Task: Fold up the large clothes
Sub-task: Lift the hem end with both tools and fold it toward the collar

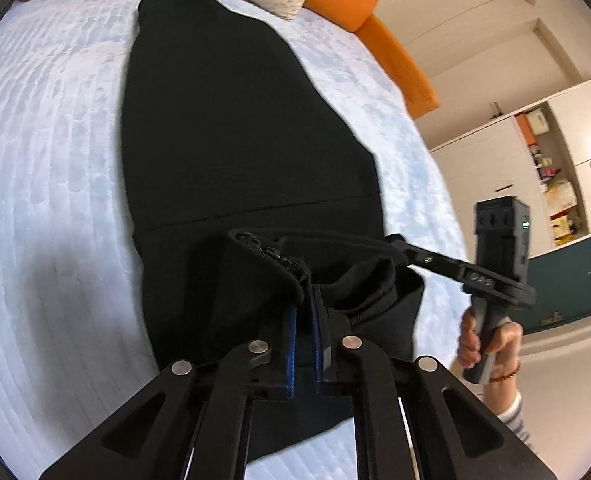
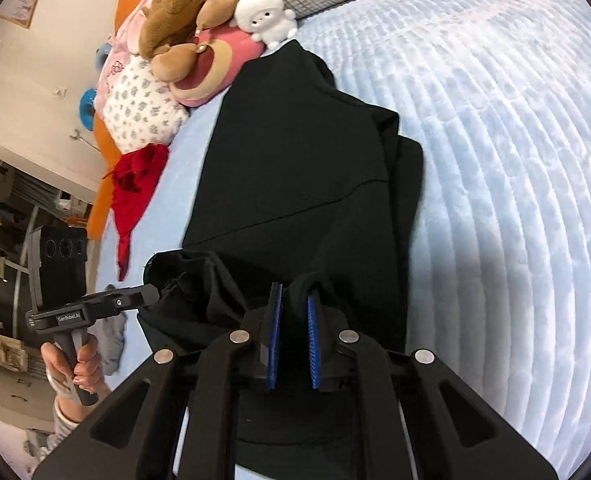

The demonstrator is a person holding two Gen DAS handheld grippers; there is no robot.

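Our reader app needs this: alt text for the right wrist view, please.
The right claw is shut on the near edge of a black garment spread on a pale blue bed. The left claw grips the same edge; plush toys lie beyond.

The right claw (image 2: 294,320) pinches a bunched edge of the black garment (image 2: 295,160), which stretches ahead over the bed (image 2: 515,160). To its left, the left claw (image 2: 151,294) grips the same edge.
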